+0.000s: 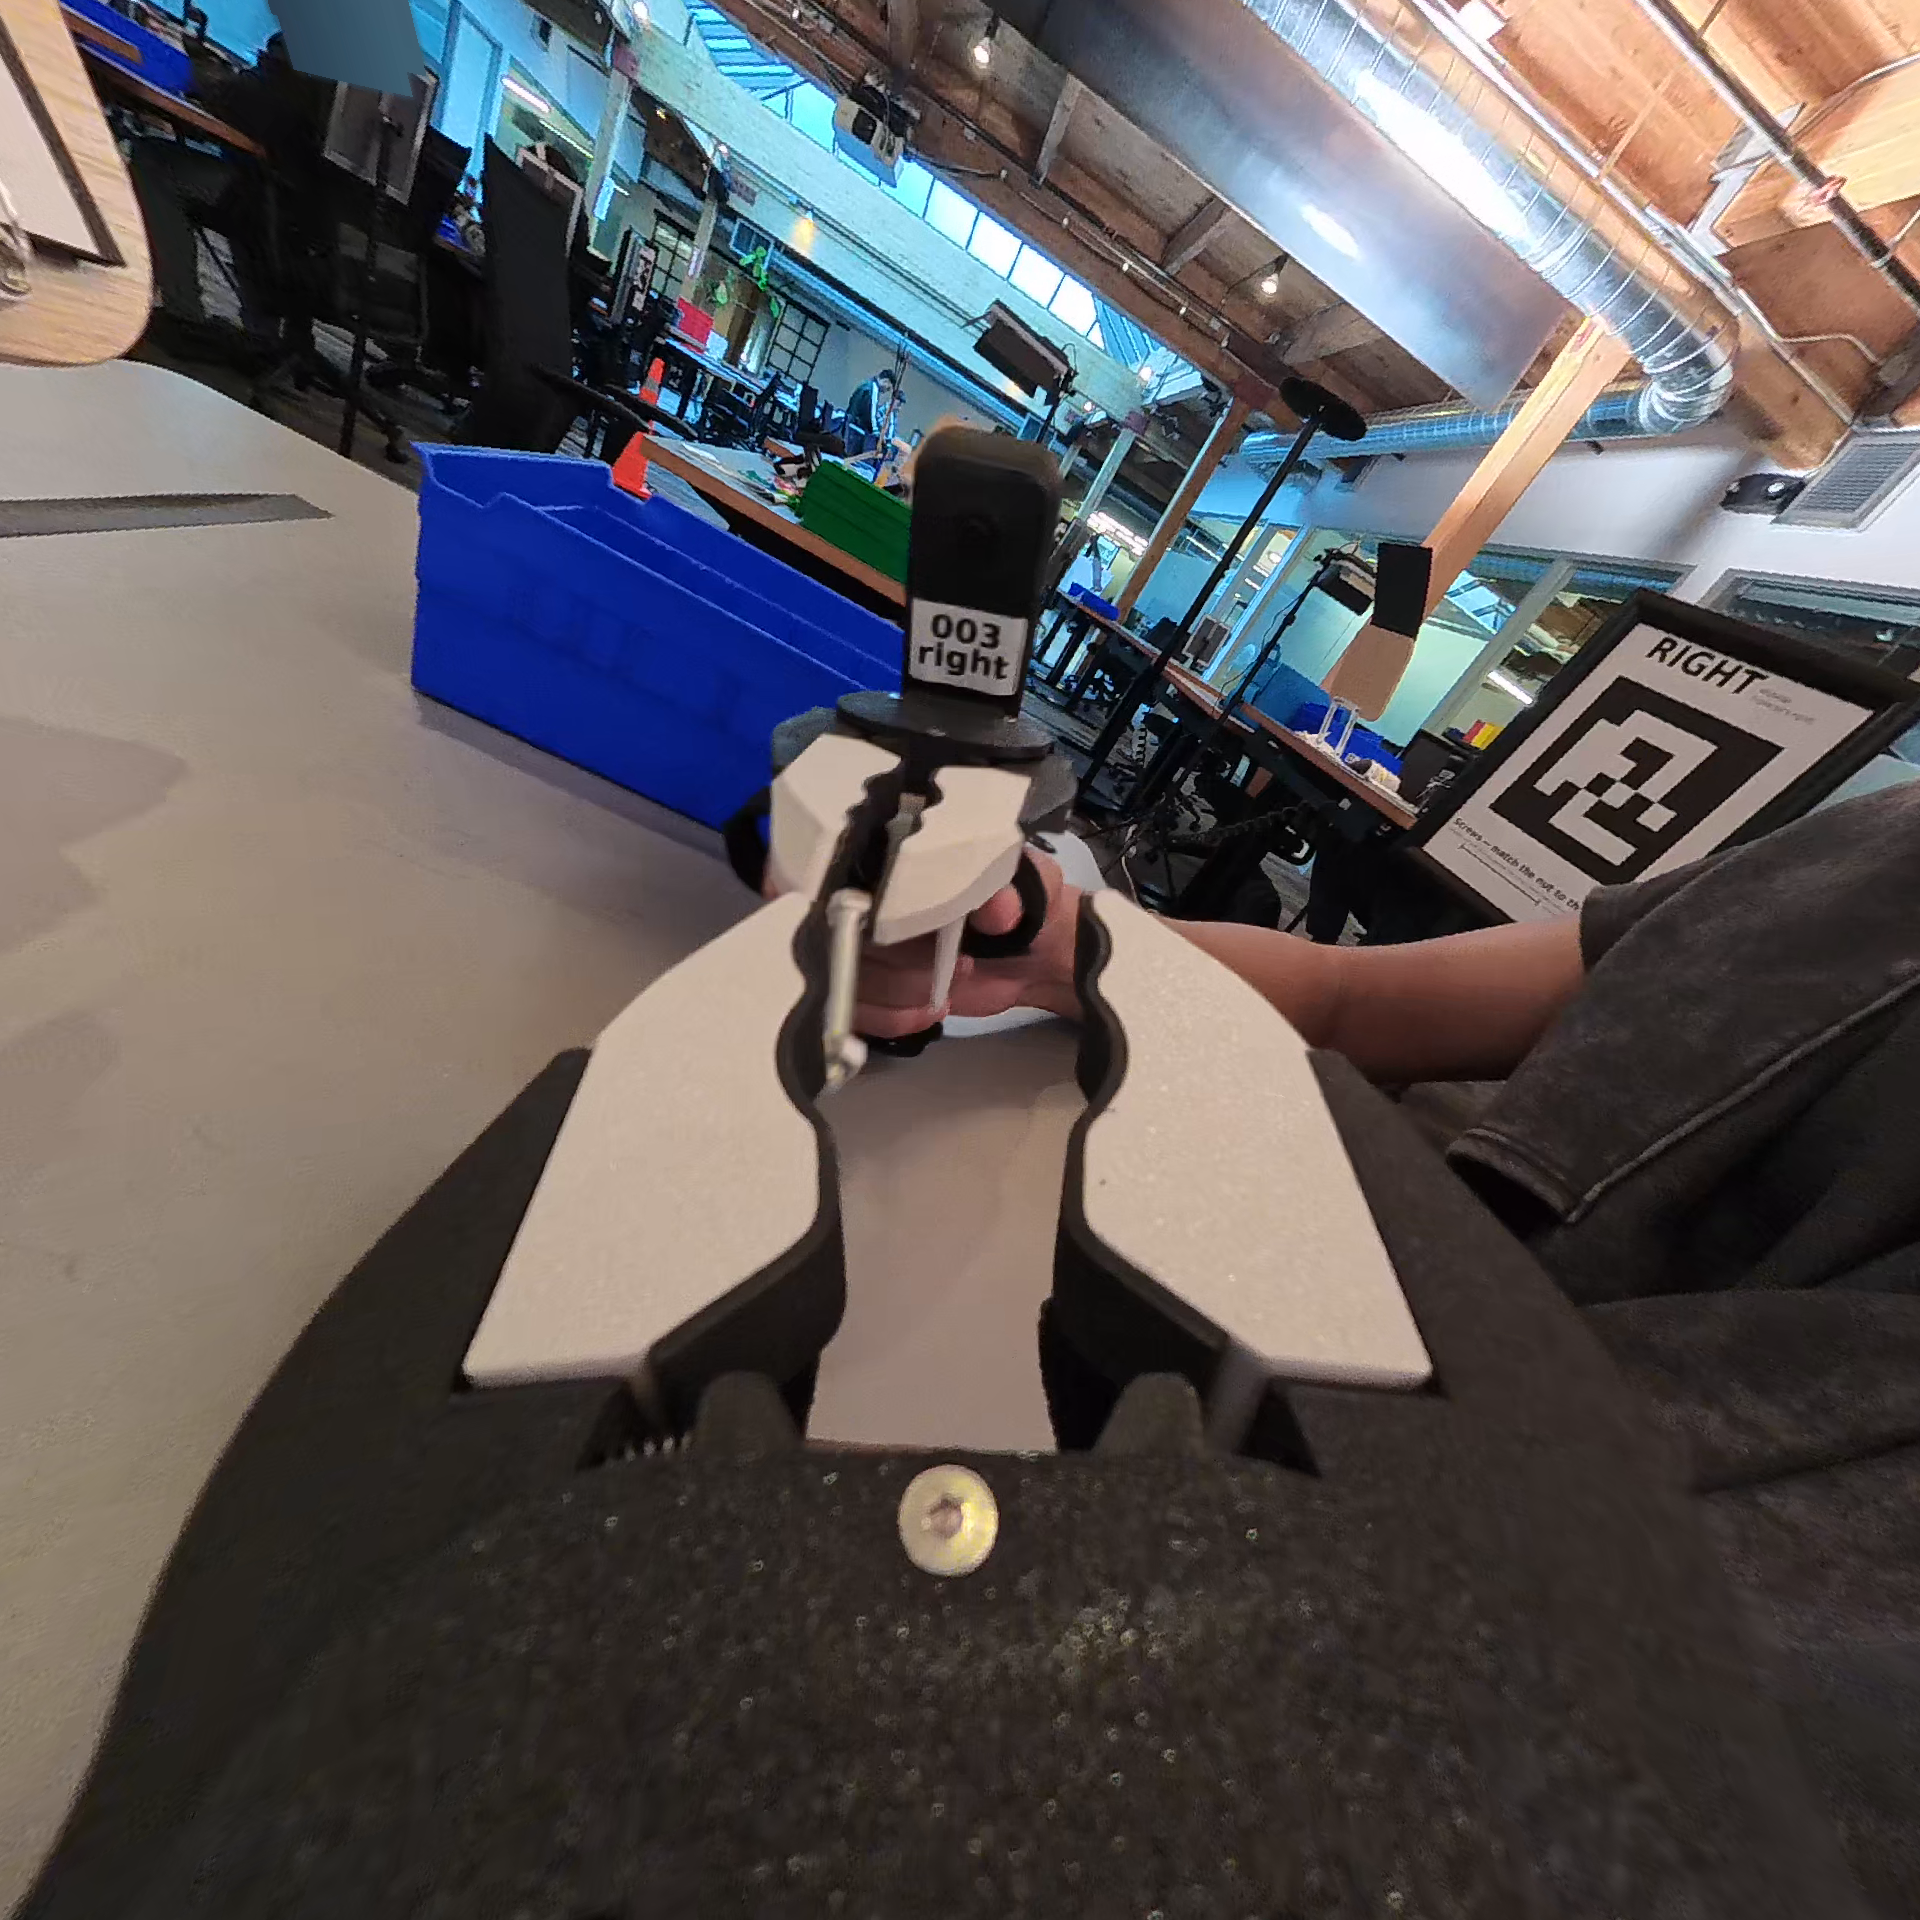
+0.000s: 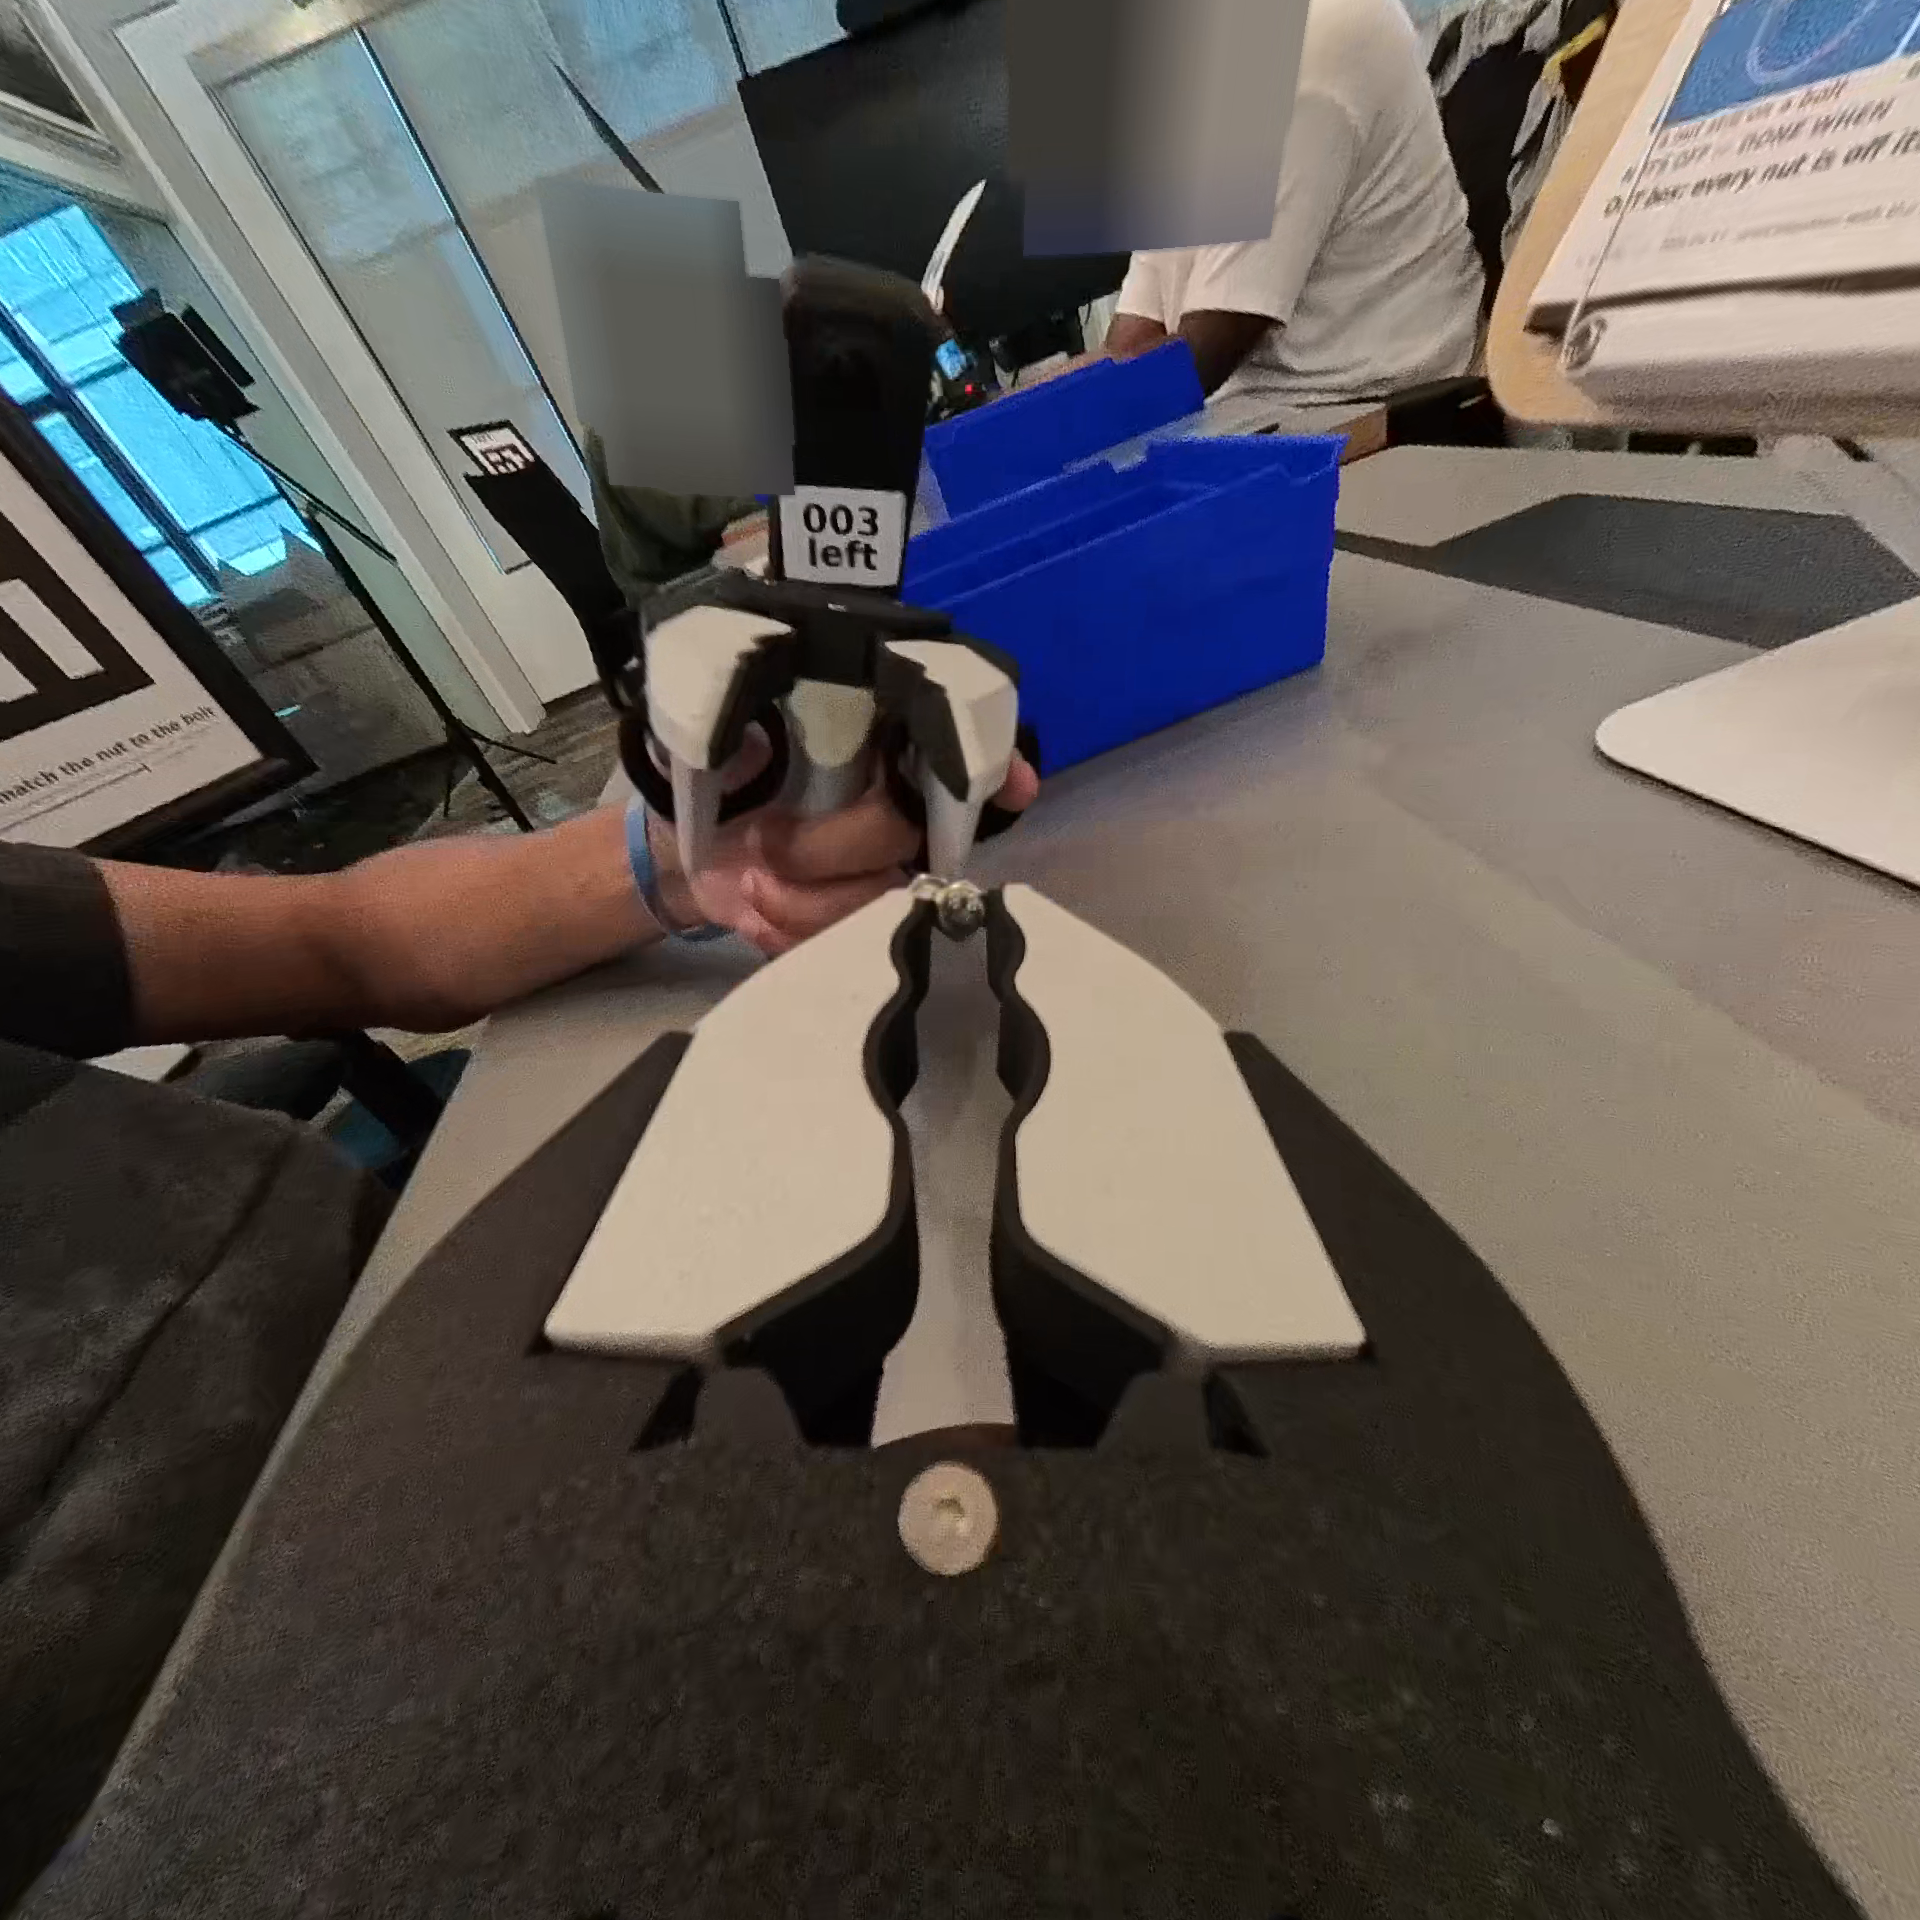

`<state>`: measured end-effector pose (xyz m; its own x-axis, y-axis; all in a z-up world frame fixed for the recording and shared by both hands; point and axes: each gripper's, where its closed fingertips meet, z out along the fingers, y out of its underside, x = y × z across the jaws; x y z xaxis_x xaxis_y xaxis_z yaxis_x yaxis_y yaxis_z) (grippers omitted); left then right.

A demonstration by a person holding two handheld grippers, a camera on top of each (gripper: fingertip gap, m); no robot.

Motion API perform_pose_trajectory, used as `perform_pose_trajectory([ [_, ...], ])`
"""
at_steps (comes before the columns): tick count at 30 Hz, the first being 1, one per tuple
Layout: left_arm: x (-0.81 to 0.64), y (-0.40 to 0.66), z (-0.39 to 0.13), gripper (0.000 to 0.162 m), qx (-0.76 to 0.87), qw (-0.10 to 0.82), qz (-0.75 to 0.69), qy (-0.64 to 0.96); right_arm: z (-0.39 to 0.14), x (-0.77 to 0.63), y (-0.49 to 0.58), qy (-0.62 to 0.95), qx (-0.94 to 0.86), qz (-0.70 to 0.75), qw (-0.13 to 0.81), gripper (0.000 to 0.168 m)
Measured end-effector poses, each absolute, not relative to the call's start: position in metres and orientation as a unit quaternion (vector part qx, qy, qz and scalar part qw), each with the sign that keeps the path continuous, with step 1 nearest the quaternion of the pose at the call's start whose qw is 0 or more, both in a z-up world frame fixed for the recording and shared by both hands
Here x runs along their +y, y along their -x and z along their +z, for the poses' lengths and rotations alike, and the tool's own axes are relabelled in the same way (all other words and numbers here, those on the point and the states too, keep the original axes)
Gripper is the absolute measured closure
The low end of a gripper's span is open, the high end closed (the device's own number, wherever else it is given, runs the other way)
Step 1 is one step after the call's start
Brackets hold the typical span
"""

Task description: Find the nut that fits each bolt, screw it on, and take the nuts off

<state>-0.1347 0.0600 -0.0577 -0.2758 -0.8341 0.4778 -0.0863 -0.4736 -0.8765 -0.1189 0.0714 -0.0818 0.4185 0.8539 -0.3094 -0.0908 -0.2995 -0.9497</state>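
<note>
Right hand-held gripper (image 2: 951,925): fingers nearly closed, clamped on a bolt (image 2: 956,912) at the tips.
Left hand-held gripper (image 1: 951,997): fingers spread apart, nothing between them; one fingertip just beside the bolt's end.
Bolt: held above the grey table (image 2: 1455,987), pointing at the left hand-held gripper.
Blue bin (image 2: 1132,613): on the table, behind both.

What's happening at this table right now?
A person works two tools face to face over a grey table. The right hand-held gripper is shut on a silver bolt. The left hand-held gripper is open, with the bolt's end reaching toward its fingertips. A blue bin stands behind.
</note>
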Motion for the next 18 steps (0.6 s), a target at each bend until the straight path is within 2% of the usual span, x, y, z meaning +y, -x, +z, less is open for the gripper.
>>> perform_pose_trajectory([
  [4,0.059,0.135,-0.058,0.117,0.433,0.278,-0.671,0.533,-0.052,0.075,0.116,0.630,-0.267,0.479,0.550,0.158],
  [6,0.059,0.135,-0.056,0.114,0.432,0.279,-0.674,0.530,-0.069,0.078,0.118,0.658,-0.275,0.456,0.532,0.158],
  [9,0.061,0.138,-0.051,0.119,0.424,0.283,-0.682,0.524,-0.091,0.074,0.121,0.680,-0.291,0.442,0.507,0.158],
  [14,0.065,0.138,-0.057,0.118,0.427,0.283,-0.672,0.535,-0.051,0.074,0.112,0.626,-0.264,0.476,0.559,0.158],
  [18,0.060,0.136,-0.056,0.112,0.432,0.284,-0.675,0.527,-0.078,0.078,0.116,0.670,-0.277,0.441,0.529,0.158],
])
